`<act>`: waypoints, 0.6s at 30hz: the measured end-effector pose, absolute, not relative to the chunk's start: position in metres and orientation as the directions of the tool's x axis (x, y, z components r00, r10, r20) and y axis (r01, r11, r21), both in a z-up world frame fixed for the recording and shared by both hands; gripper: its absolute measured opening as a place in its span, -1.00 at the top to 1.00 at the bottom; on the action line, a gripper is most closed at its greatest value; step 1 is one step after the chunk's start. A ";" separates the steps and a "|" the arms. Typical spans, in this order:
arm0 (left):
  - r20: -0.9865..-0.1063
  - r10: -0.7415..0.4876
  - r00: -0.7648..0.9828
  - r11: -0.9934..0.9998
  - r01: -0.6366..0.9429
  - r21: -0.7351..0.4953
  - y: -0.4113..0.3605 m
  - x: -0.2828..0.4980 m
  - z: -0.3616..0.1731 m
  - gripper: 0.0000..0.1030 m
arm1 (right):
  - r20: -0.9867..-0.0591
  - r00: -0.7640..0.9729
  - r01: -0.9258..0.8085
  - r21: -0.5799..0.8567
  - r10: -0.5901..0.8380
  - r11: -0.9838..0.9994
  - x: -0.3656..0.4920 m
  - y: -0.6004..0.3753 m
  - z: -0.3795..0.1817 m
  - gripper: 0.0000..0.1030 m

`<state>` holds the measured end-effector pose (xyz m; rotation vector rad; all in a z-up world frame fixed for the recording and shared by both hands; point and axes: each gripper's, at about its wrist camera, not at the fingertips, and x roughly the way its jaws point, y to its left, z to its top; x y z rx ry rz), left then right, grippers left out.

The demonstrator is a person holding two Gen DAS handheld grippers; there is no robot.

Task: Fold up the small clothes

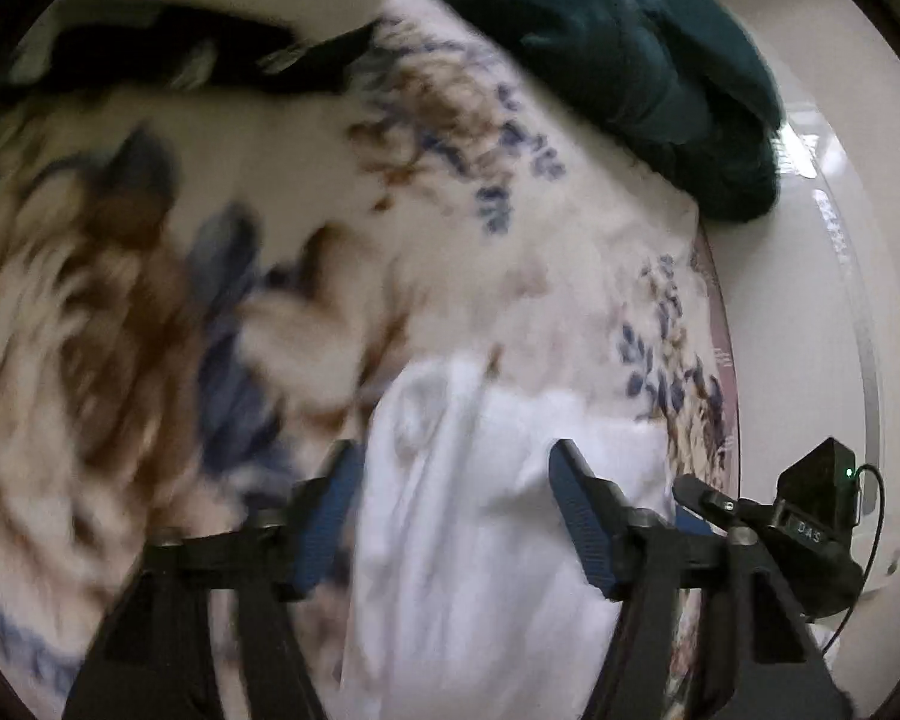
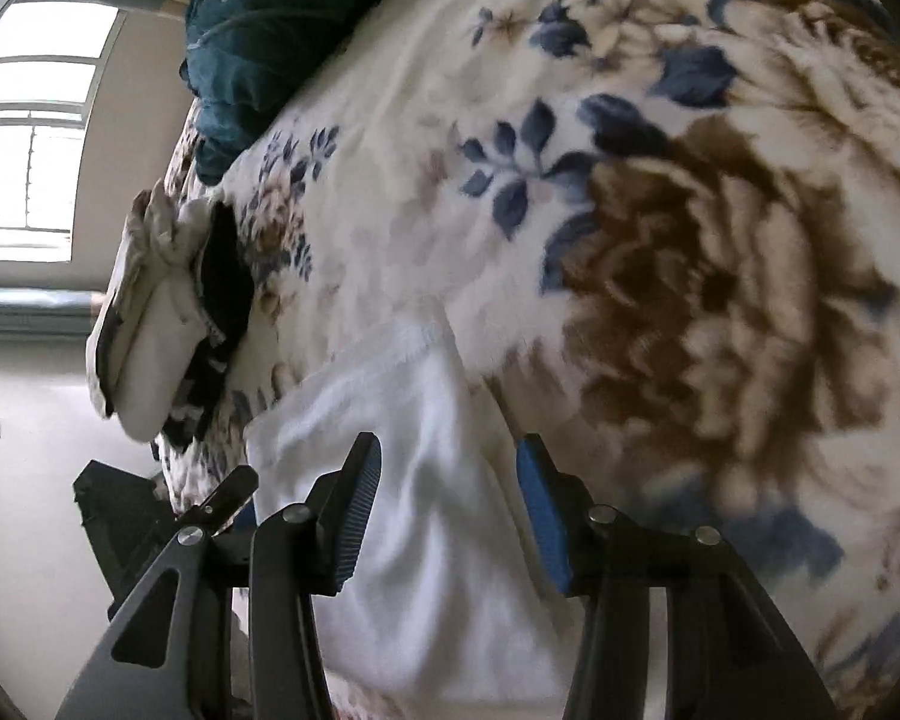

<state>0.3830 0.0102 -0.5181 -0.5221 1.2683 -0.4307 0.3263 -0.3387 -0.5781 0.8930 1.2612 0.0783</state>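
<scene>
Left wrist view: the left tool (image 1: 453,468) stands with its blue-padded fingers wide apart, and a white garment (image 1: 462,516) lies between and just ahead of them on a floral blanket (image 1: 222,228) that covers the bed; whether the pads touch the cloth cannot be told. The garment is rumpled, with folds running back toward the tool. Far ahead of the tool a dark teal blanket (image 1: 630,60) is bunched at the bed's edge, and ahead to its left a black garment (image 1: 198,54) lies across the floral blanket, blurred. Just beside the tool's right finger part of the right tool (image 1: 720,501) shows. Right wrist view: the right tool (image 2: 447,474) is also spread wide, its fingers on either side of the same white garment (image 2: 414,480), which reaches forward past the fingertips onto the floral blanket (image 2: 660,210). Ahead and to the left of this tool sit a pale bundle of cloth (image 2: 150,312) and a black garment (image 2: 225,276), touching each other, with the dark teal blanket (image 2: 258,18) farther on. A window (image 2: 30,144) shows at far left.
</scene>
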 end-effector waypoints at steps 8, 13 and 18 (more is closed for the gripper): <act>-0.786 -0.555 0.273 0.816 -0.007 -0.579 0.028 0.398 -0.535 0.96 | -0.828 0.428 0.381 0.528 0.362 0.759 0.346 -0.333 -0.565 0.96; -0.812 -0.541 0.220 0.834 0.016 -0.551 0.018 0.405 -0.557 0.96 | -0.860 0.379 0.425 0.489 0.340 0.762 0.352 -0.334 -0.585 0.97; -0.803 -0.566 0.187 0.818 0.009 -0.575 0.021 0.407 -0.566 0.95 | -0.873 0.330 0.446 0.480 0.360 0.755 0.362 -0.335 -0.601 0.96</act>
